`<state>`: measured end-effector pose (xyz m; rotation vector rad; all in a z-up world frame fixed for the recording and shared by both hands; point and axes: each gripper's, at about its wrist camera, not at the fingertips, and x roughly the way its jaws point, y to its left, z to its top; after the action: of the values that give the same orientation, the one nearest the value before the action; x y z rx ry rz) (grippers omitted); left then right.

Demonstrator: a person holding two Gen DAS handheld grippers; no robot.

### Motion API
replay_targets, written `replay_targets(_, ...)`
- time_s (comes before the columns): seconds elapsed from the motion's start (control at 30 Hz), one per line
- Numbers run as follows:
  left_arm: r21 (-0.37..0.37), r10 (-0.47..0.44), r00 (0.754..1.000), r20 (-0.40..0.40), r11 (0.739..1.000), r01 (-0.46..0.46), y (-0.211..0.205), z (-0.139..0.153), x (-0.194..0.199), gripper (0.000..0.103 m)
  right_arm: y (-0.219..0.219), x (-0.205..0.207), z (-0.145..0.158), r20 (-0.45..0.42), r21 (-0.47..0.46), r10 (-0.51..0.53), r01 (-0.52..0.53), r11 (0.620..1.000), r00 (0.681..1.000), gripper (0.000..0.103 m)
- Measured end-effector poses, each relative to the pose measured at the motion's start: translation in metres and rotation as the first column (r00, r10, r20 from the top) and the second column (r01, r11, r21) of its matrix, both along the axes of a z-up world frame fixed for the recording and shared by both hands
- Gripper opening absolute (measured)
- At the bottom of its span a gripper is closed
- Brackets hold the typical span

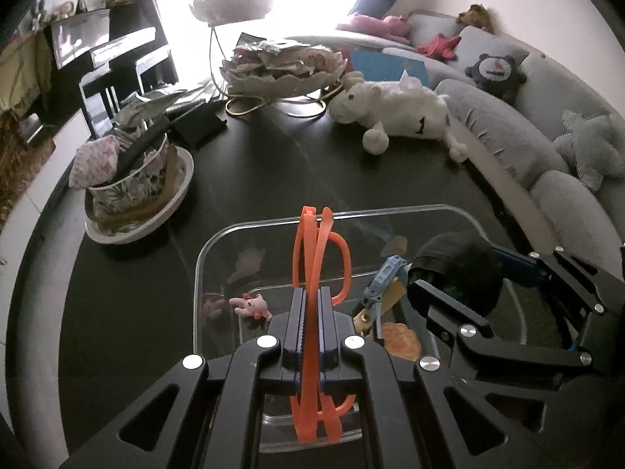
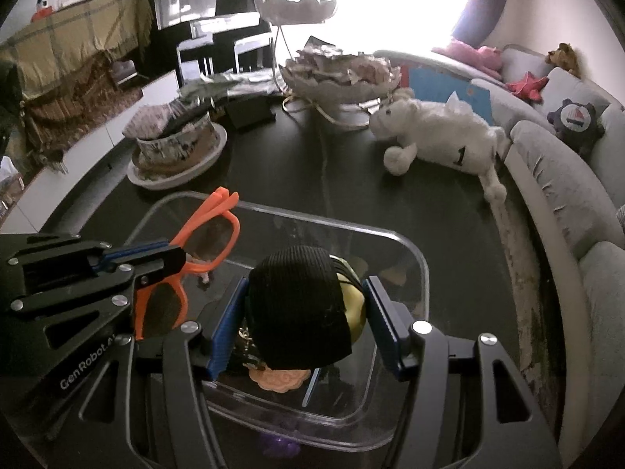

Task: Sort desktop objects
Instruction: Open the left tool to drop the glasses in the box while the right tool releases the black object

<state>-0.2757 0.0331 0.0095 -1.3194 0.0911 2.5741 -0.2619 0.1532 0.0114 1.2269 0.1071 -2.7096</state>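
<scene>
A clear, hard plastic bin (image 1: 390,211) with rounded corners sits on the dark, glossy desk (image 1: 254,164). Over it the left gripper (image 1: 311,312) has its jaws clenched on a pair of orange plastic sunglasses (image 1: 316,258), folded flat; the thin frame stands upright between the ribbed blue pads, its temples sticking out past the tips and its lower edge hanging below them. From the right wrist view the same sunglasses (image 2: 203,242) show square lenses, dark and shiny.

The right gripper (image 2: 308,320) hangs over the near half of the bin (image 2: 414,250). Between its jaws sits a black ribbed knit beanie (image 2: 297,305), soft and rounded, pulled over something smooth and yellow-gold (image 2: 353,312). The jaws stand spread, the left blue pad close against the knit and the right pad apart from it; whether they grip the beanie cannot be told.

On the bin floor lie a small pink figurine (image 1: 254,306), a blue-grey metal folding tool (image 1: 381,285) and a flat orange scalloped piece (image 1: 400,340).

Farther back on the desk rest a fluffy white plush animal (image 1: 394,113) marked with a "1", a patterned bowl on a white plate (image 1: 136,191), and a scalloped white dish (image 1: 281,74) heaped with wrappers.
</scene>
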Motion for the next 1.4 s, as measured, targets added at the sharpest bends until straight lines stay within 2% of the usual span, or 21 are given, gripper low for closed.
replay_targets(0.33,0.002,0.013,1.0,0.017,1.0,-0.013,0.001,-0.013,-0.006,0.003,0.0,-0.006,-0.013,0.014,0.018,-0.013,0.012,1.0,1.0,0.058)
replay_targets(0.47,-0.018,0.019,1.0,-0.001,1.0,-0.019,0.002,-0.011,-0.004,0.004,0.0,-0.005,-0.013,0.008,0.02,-0.018,0.018,1.0,1.0,0.059)
replay_targets(0.83,-0.053,0.038,0.999,0.034,0.998,-0.036,0.003,-0.02,-0.01,0.005,-0.002,-0.011,-0.022,0.037,0.042,-0.035,0.033,0.999,0.999,0.059)
replay_targets(1.07,-0.016,0.049,0.999,0.017,0.999,-0.049,-0.003,-0.002,-0.004,0.007,-0.002,-0.003,-0.003,-0.019,0.031,-0.043,0.043,0.999,0.999,0.06)
replay_targets(1.23,0.003,0.029,0.999,-0.037,1.0,-0.029,-0.005,0.022,0.019,0.008,-0.001,0.019,0.02,-0.075,0.02,-0.038,0.039,0.999,0.996,0.06)
replay_targets(1.33,-0.015,0.039,0.996,-0.086,0.999,-0.041,-0.007,0.035,0.037,0.024,0.003,0.036,0.033,-0.097,-0.001,-0.036,0.036,0.999,0.995,0.061)
replay_targets(1.4,-0.021,0.051,0.992,-0.119,0.998,-0.054,-0.01,0.041,0.05,0.038,0.006,0.047,0.038,-0.106,-0.015,-0.041,0.039,0.999,0.994,0.062)
